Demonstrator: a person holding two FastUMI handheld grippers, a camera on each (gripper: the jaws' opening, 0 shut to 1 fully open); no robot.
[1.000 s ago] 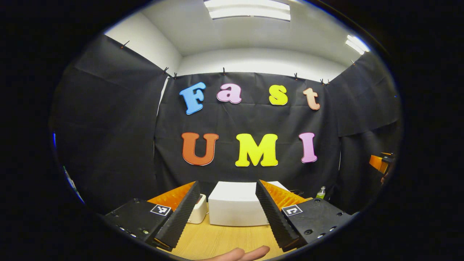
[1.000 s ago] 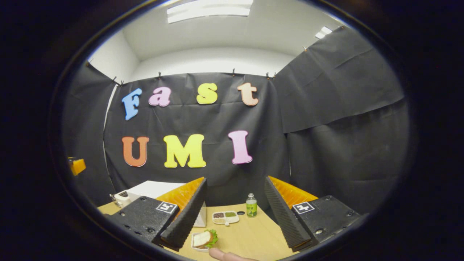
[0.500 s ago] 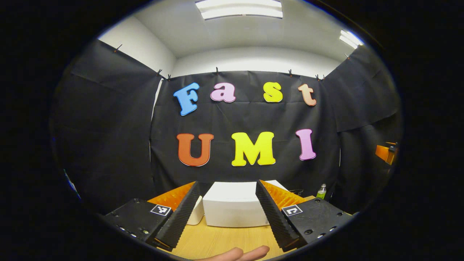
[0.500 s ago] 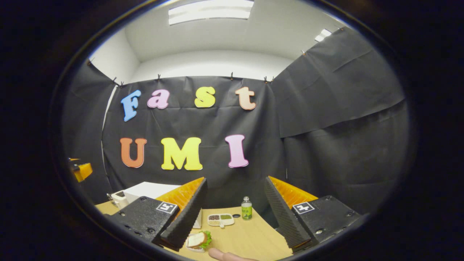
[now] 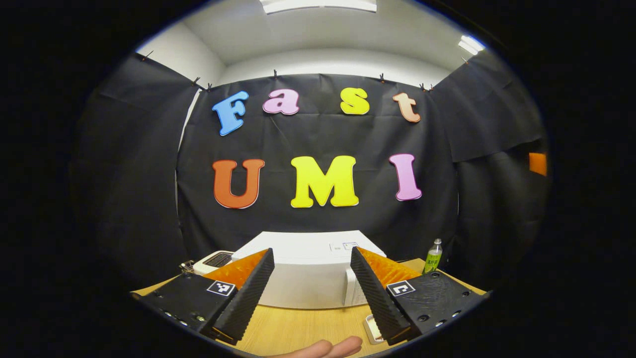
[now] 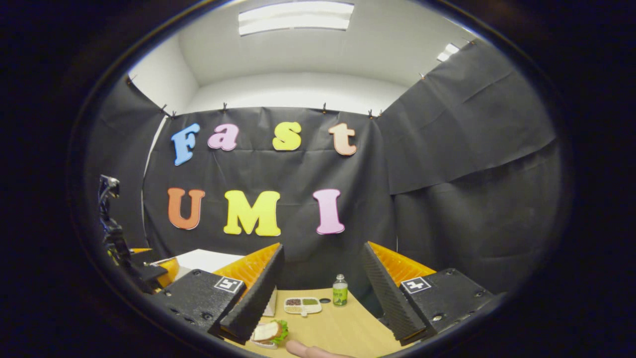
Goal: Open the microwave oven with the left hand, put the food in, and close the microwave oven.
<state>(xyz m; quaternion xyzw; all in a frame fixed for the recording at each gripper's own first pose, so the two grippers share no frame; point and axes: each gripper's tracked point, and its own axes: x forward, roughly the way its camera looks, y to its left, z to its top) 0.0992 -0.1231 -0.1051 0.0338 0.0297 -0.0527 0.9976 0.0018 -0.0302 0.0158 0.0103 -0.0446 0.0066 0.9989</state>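
there were two grippers. the left gripper (image 5: 312,291) had its jaws wide apart with nothing between them, and so did the right gripper (image 6: 320,293). both were up above the table (image 5: 298,328).

there was one microwave (image 5: 308,271). it was white, its door was shut, and it stood on the table right in front of the left gripper. one small white box (image 5: 213,259) sat just beside it on its left.

there was one sandwich (image 6: 268,330) with green leaves in it. it lay on a little plate (image 6: 261,342) on the table, low down by the right gripper's left finger.

there was one white tray (image 6: 303,306) with four little parts, holding dark, green and pale bits. one green bottle (image 6: 340,291) stood near it, past the tray.

one fingertip (image 5: 328,347) showed at the bottom of the left gripper view, and one (image 6: 308,351) at the bottom of the right gripper view.
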